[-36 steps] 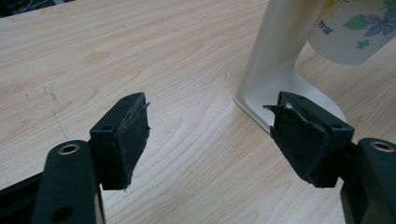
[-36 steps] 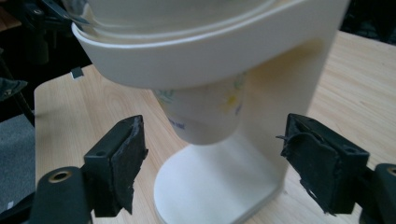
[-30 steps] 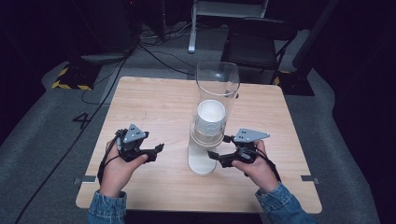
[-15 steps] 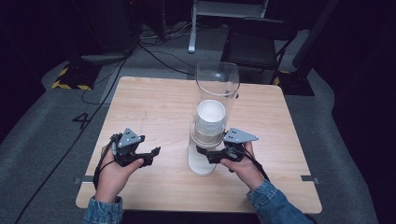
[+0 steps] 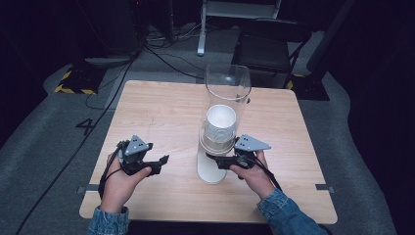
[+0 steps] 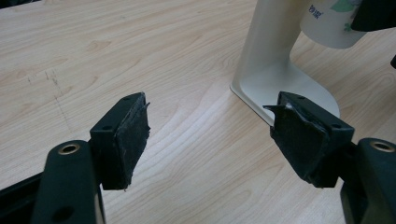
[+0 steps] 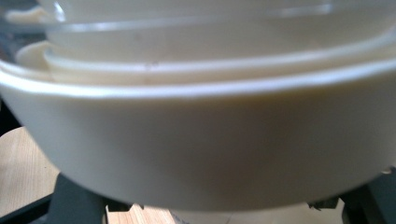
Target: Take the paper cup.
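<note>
A cup dispenser stands mid-table: a clear tube (image 5: 227,88) holding a stack of white paper cups (image 5: 220,122), on a white stand (image 5: 210,169). My right gripper (image 5: 214,160) reaches in from the right under the tube's lower end. In the right gripper view the cream collar (image 7: 201,135) is very close, and the right gripper (image 7: 219,205) has its jaws wide apart below it, open. The left gripper view shows a printed cup (image 6: 327,23) hanging beneath the dispenser beside the stand (image 6: 285,84). My left gripper (image 5: 161,164) (image 6: 210,126) rests open and holds nothing, left of the stand.
The wooden table (image 5: 161,112) is bare around the dispenser. Beyond its far edge are a dark chair (image 5: 271,49) and cables on the floor (image 5: 161,49). The floor is grey carpet.
My right gripper has moved left, in under the dispenser's lower end. My left gripper has shifted slightly nearer the front edge and stays open.
</note>
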The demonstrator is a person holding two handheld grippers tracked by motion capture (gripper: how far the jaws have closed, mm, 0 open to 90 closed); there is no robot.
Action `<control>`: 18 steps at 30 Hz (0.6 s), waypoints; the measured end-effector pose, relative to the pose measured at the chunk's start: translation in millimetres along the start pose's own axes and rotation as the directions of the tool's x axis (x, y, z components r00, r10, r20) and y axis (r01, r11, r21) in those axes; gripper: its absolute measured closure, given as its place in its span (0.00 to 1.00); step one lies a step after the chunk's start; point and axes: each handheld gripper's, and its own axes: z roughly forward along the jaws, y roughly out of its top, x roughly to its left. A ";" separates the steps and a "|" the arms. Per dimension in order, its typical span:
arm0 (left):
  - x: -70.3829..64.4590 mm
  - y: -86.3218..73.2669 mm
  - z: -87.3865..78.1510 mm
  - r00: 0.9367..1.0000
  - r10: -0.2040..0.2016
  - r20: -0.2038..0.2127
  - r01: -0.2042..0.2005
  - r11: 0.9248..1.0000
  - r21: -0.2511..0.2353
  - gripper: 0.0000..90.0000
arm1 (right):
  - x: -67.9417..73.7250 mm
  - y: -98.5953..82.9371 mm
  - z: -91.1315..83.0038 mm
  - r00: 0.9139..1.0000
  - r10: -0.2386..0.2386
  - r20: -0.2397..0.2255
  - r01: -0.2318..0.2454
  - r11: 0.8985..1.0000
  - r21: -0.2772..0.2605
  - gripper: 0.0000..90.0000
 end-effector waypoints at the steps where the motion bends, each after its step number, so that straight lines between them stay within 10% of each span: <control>1: 0.1 0.4 0.4 1.000 0.005 0.001 -0.005 1.000 0.002 0.31 | -0.2 0.2 -0.3 1.000 0.002 -0.002 -0.002 1.000 0.005 0.33; 18: -2.9 2.3 1.7 1.000 0.011 0.016 -0.011 1.000 -0.001 0.31 | 3.9 -3.0 -2.3 1.000 0.021 0.006 -0.021 1.000 0.009 0.34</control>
